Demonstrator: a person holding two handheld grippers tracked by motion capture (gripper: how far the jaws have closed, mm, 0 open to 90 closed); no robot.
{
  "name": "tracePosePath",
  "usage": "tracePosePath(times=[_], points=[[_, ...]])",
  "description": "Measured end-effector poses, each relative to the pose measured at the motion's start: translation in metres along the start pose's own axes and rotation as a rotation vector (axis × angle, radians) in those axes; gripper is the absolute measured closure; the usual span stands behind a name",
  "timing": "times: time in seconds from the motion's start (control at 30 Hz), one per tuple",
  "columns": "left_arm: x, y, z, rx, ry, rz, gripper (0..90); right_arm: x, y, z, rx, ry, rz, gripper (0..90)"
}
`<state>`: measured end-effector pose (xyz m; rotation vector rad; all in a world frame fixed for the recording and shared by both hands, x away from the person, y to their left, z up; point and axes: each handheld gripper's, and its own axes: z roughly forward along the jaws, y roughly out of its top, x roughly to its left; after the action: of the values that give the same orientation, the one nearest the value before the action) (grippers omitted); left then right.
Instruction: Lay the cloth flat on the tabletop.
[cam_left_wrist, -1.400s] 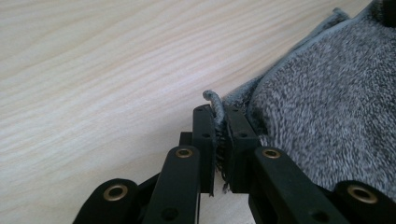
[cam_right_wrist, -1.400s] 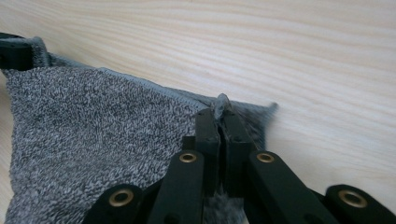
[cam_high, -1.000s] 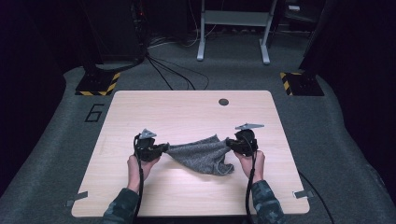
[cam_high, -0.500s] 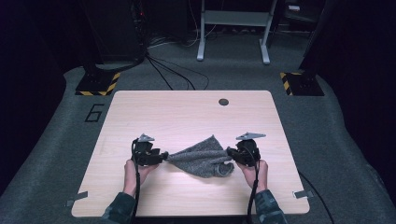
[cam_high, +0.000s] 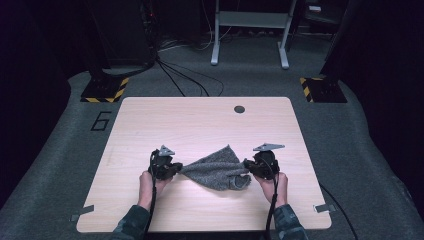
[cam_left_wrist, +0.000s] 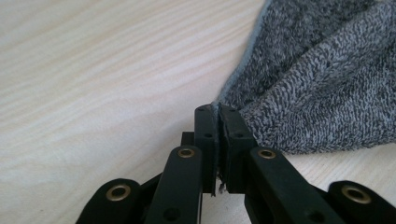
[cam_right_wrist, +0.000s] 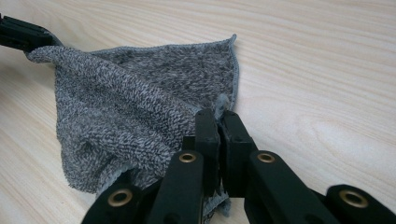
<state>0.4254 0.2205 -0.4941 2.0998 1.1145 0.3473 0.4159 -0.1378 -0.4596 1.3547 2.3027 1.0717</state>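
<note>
Grey cloth pinched at both ends, ready to spread

The left claw (cam_left_wrist: 218, 140), just re-closed, and right claw (cam_right_wrist: 218, 144) each clamped an edge of the grey cloth (cam_high: 216, 169), at nine and three o'clock, bunched low at the table's (cam_high: 200, 120) near edge.

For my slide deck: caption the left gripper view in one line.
Left tongs shut on the edge of a grey knitted cloth lying on a pale wooden table.

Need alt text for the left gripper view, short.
The left gripper, jaws shut, pinches the edge of a grey cloth. The cloth spreads up and right over a pale wooden table.
</note>
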Motion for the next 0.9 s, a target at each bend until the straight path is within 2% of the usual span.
tracePosePath(times=[0.13, 0.23, 0.4, 0.43, 0.53, 0.63, 0.7, 0.73, 0.77, 0.8, 0.83, 0.87, 0.9], points=[[0.000, 0.003, -0.009, -0.050, -0.002, -0.017, 87.5, -0.002, 0.002, -0.006, -0.015, 0.004, 0.007, 87.2], [-0.001, 0.004, -0.016, -0.066, -0.008, -0.016, 87.5, -0.002, 0.002, -0.012, -0.027, 0.014, 0.021, 87.2], [-0.004, 0.000, -0.023, -0.066, -0.031, -0.030, 87.6, 0.001, 0.000, -0.019, -0.035, 0.025, 0.027, 87.3], [-0.006, -0.003, -0.026, -0.063, -0.049, -0.047, 87.7, 0.002, -0.004, -0.024, -0.035, 0.031, 0.035, 87.3], [-0.007, -0.006, -0.026, -0.054, -0.049, -0.051, 87.8, 0.002, -0.008, -0.026, -0.030, 0.040, 0.044, 87.4], [0.000, 0.000, -0.018, -0.052, -0.031, -0.061, 88.2, -0.003, -0.006, -0.020, -0.014, 0.034, 0.047, 87.6], [0.012, 0.013, -0.009, -0.051, -0.038, -0.084, 88.4, -0.013, 0.007, -0.010, -0.017, 0.030, 0.034, 87.7], [0.012, 0.013, -0.009, -0.051, -0.038, -0.084, 88.4, -0.018, 0.017, -0.004, -0.009, 0.012, 0.036, 87.8], [0.024, 0.037, 0.000, -0.061, -0.014, -0.107, 88.5, -0.026, 0.030, 0.004, -0.006, -0.005, 0.018, 87.8], [0.024, 0.037, 0.000, -0.061, -0.014, -0.107, 88.5, -0.034, 0.045, 0.011, -0.011, -0.005, 0.026, 87.9], [0.041, 0.070, 0.004, -0.095, 0.024, -0.123, 88.6, -0.042, 0.063, 0.017, -0.005, -0.022, 0.024, 87.9], [0.048, 0.089, 0.003, -0.120, 0.049, -0.136, 88.6, -0.049, 0.083, 0.021, -0.013, -0.039, 0.013, 88.0], [0.055, 0.109, -0.004, -0.148, 0.078, -0.120, 88.6, -0.053, 0.106, 0.022, -0.030, -0.058, -0.009, 88.0]])
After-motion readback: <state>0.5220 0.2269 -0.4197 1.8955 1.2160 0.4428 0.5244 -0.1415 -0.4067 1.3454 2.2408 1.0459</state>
